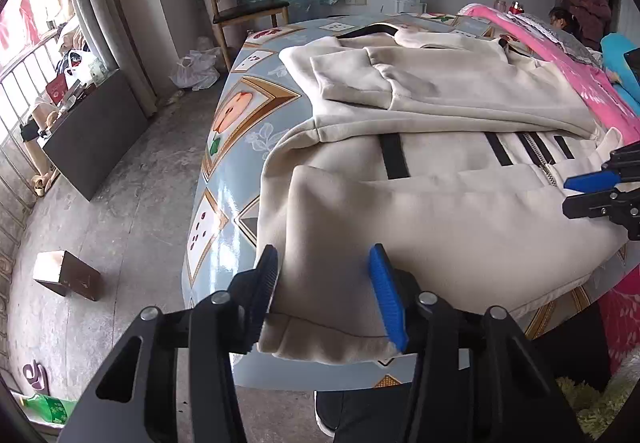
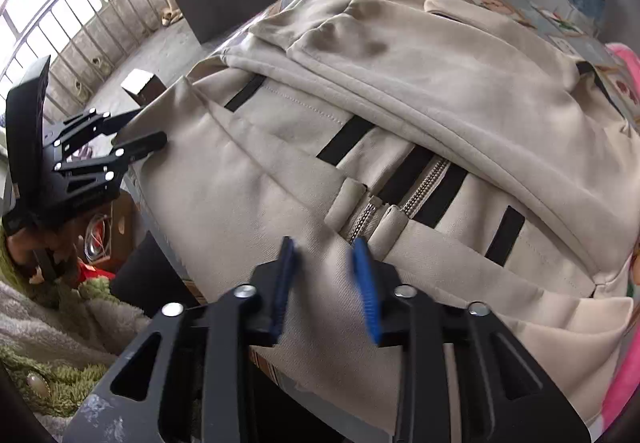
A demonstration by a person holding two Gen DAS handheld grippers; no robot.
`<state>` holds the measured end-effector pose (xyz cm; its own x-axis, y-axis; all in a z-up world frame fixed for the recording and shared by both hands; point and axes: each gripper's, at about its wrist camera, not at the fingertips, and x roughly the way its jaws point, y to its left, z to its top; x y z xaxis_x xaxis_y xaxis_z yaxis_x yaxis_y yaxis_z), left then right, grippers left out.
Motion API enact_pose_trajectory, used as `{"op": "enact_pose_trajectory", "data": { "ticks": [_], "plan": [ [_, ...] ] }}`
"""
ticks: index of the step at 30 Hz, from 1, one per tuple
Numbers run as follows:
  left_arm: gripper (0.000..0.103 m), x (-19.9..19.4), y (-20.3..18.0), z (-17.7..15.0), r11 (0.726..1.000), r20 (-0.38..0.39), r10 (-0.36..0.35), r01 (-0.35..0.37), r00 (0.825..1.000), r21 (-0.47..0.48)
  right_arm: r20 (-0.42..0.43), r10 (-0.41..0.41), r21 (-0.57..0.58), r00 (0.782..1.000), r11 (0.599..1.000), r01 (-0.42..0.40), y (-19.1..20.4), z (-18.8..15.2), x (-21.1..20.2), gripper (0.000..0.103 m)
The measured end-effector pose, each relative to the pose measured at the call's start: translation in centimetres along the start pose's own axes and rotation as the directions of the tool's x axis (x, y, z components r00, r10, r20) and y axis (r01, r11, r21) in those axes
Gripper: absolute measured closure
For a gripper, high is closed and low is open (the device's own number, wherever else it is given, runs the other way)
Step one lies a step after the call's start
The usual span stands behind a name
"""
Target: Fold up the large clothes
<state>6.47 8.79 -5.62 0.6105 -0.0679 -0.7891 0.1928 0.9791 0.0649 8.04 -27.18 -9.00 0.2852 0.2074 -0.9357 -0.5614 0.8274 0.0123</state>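
Note:
A large cream zip-up jacket (image 1: 440, 211) with black stripes lies partly folded on the patterned table (image 1: 240, 115); its sleeves are folded across the upper body. My left gripper (image 1: 324, 275) is open, its fingers straddling the jacket's near left hem corner at the table edge. My right gripper (image 2: 326, 275) is open over the hem by the zipper (image 2: 416, 191), fingers apart and slightly blurred. The jacket also fills the right wrist view (image 2: 400, 103). The left gripper shows there at the left (image 2: 136, 135), the right gripper at the right edge of the left wrist view (image 1: 588, 191).
A wooden chair (image 1: 244, 3) stands beyond the table. A dark cabinet (image 1: 92, 135) and a small box (image 1: 66, 275) are on the floor at left. Pink bedding (image 1: 580, 71) lies along the right. Two people (image 1: 580, 3) are at the far right.

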Motion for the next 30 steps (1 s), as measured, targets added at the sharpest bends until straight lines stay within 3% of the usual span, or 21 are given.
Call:
{"op": "enact_pose_trajectory", "data": {
  "ticks": [2, 4, 5, 9, 16, 21, 23, 26, 30],
  "plan": [
    [0.065, 0.1, 0.2, 0.0, 1.0, 0.003, 0.0, 0.0, 1.0, -0.003, -0.004, -0.05, -0.049, 0.999, 0.998, 0.049, 1.2, 0.0, -0.4, 0.098],
    [0.084, -0.1, 0.4, 0.2, 1.0, 0.016, 0.028, -0.028, 0.999, 0.007, 0.05, -0.132, -0.095, 0.99, 0.986, 0.136, 2.5, 0.4, -1.8, 0.099],
    [0.087, -0.3, 0.5, 0.3, 0.999, 0.027, 0.037, -0.037, 0.999, 0.011, 0.08, -0.155, -0.097, 0.985, 0.982, 0.162, 2.9, 0.7, -2.5, 0.099],
    [0.09, -1.5, 1.0, 0.9, 0.999, 0.086, 0.053, -0.053, 0.995, -0.003, 0.175, -0.25, -0.112, 0.952, 0.956, 0.271, 3.8, 2.3, -3.8, 0.099],
    [0.095, -2.1, 1.0, 1.0, 0.995, 0.116, 0.097, -0.098, 0.989, 0.01, 0.172, -0.292, -0.068, 0.941, 0.949, 0.307, 2.5, 2.6, -0.8, 0.099],
    [0.095, -0.7, 0.6, 0.6, 0.992, 0.089, 0.119, -0.122, 0.989, 0.033, 0.149, -0.321, -0.043, 0.935, 0.943, 0.33, 1.8, 2.3, 2.2, 0.098],
    [0.095, -0.1, 0.4, 0.5, 0.99, 0.079, 0.13, -0.134, 0.988, 0.052, 0.158, -0.333, -0.024, 0.929, 0.94, 0.341, 1.7, 2.2, 1.8, 0.09],
    [0.095, 0.0, 0.3, 0.4, 0.989, 0.075, 0.133, -0.137, 0.988, 0.058, 0.172, -0.294, 0.071, 0.94, 0.956, 0.285, 0.0, 1.8, -0.3, 0.072],
    [0.095, 0.1, 0.3, 0.4, 0.988, 0.071, 0.139, -0.144, 0.988, 0.059, 0.201, -0.355, 0.261, 0.913, 0.918, 0.3, -5.0, -0.5, -5.5, 0.06]
  ]
}}
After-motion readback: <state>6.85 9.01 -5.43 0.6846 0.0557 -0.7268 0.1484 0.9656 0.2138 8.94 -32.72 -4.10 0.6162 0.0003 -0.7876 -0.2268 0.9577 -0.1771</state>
